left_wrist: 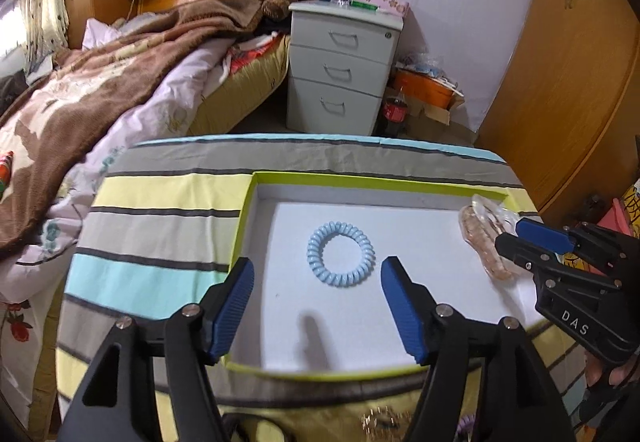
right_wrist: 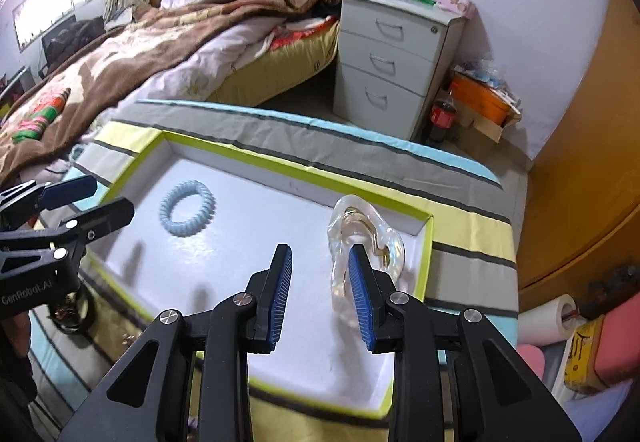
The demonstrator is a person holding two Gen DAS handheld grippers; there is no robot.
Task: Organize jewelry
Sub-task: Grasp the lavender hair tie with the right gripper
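Left wrist view: a shallow white tray with a lime-green rim is being carried by a striped cloth-covered table. A pale blue spiral hair tie is being shown lying flat on the tray floor, toward the tray's far left part, just ahead of the left gripper, whose fingers are being held wide apart with nothing between them. A clear plastic hair claw is being seen near the tray's right edge, beside the tip of the right gripper.

Right wrist view: the same hair claw is being shown at the tray's far right corner, against the right gripper's right-hand finger. The fingers are being held parted, not clamped. The hair tie is being seen well apart, toward the left edge.
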